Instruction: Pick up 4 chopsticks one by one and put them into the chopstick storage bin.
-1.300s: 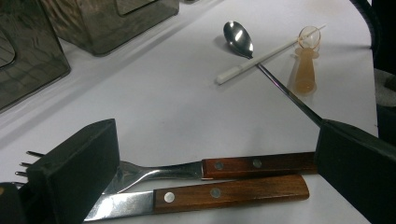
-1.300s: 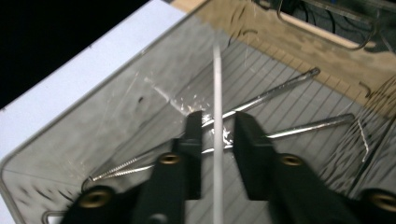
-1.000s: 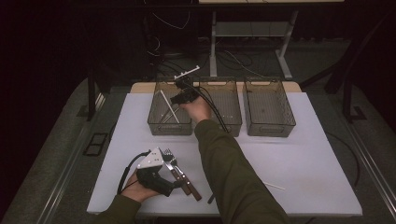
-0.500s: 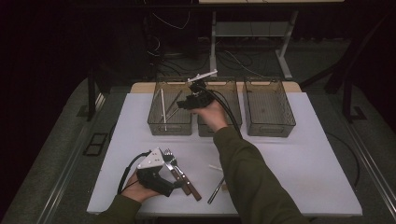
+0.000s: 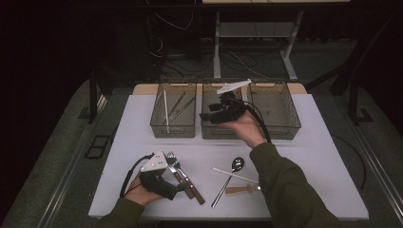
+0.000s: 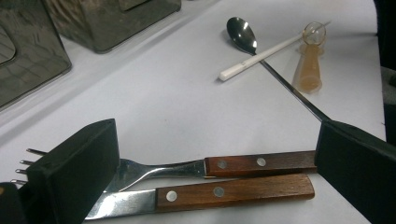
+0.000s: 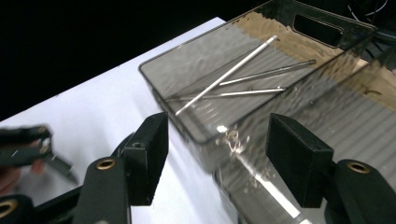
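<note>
Both jaws on the right gripper (image 5: 215,115) are spread with nothing between them. They've just been opening, and compared with a second ago that hand has slid from over the left bin (image 5: 174,110) to above the middle bin (image 5: 216,128). The white stick (image 5: 165,106) it was hovering over back then is lying in the left bin next to a couple of thin metal rods (image 7: 254,73), so my read is that one piece just got dropped off and the hand is heading back for the next.

Left gripper (image 5: 180,185) hasn't budged. It sits low on the table at the near left, jaws wide, straddling a wood-handled fork (image 6: 205,165) and knife (image 6: 219,192) without squeezing either.

What's left to sort, as far as I can tell: a spoon (image 5: 230,179), another white stick (image 5: 235,175) lying across it, and a small tan piece (image 5: 240,189) I can't identify, all on the white table (image 5: 309,152) in front of the person. The right-hand bin (image 5: 274,110) looks empty.

Next grab is probably the spoon or stick.
</note>
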Motion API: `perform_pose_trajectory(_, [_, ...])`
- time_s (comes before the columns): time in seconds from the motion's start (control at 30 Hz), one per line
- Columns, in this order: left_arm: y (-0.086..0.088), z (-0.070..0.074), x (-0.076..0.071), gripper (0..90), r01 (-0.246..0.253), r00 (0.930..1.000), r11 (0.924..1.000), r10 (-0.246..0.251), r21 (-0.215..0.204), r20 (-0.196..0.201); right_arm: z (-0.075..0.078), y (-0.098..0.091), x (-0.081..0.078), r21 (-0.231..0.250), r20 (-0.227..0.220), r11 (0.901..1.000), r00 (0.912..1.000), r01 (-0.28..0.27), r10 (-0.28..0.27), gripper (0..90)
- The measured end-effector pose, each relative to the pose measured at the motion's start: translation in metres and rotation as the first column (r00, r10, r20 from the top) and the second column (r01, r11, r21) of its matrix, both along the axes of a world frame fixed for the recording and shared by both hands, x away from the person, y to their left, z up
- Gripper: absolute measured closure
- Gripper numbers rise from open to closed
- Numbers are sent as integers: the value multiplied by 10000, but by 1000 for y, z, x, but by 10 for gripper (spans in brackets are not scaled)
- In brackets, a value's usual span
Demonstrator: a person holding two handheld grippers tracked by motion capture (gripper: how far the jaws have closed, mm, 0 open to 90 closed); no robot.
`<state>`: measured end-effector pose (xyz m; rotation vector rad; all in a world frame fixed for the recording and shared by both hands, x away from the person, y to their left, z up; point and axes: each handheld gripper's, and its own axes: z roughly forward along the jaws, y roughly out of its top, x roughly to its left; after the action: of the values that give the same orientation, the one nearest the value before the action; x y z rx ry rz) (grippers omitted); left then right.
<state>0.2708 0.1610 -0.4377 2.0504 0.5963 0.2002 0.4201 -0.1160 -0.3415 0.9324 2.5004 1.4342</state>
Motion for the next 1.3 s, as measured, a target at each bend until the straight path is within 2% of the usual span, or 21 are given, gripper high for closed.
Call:
perform_pose_trajectory(0.27, [-1,-1,1,0,-47,10000,10000,47,49,-23,-14,-38,-29,-119,-16,9990,9991,-421,421,404])
perform_pose_trajectory(0.47, [-1,-2,1,0,-54,10000,10000,54,74,-40,-27,-62,-53,-338,-106,9964,9969,-781,778,456])
perform_pose_trajectory(0.53, [-1,-2,1,0,-47,10000,10000,48,72,-40,-32,-68,-60,-481,-192,9947,9957,-910,902,498])
perform_pose_trajectory(0.7, [-1,-2,1,0,-37,10000,10000,38,83,-11,-46,-85,-80,-972,-324,9865,9911,-1317,1291,593])
perform_pose_trajectory(0.83, [-1,-2,1,0,-66,10000,9999,67,126,-57,-58,-102,-94,-1008,-576,9824,9867,-1572,1519,663])
perform_pose_trajectory(0.97, [-1,-2,1,0,-79,10000,9999,80,149,-52,-68,-114,-107,-1283,-731,9743,9815,-1852,1769,699])
perform_pose_trajectory(1.13, [-1,-2,1,0,-84,9999,9999,85,149,-61,-80,-122,-121,-1769,-986,9627,9768,-2050,1899,737])
perform_pose_trajectory(1.3, [-1,-2,1,0,-59,10000,9999,60,145,-42,-89,-121,-125,-2072,-1124,9525,9726,-2232,2034,754])
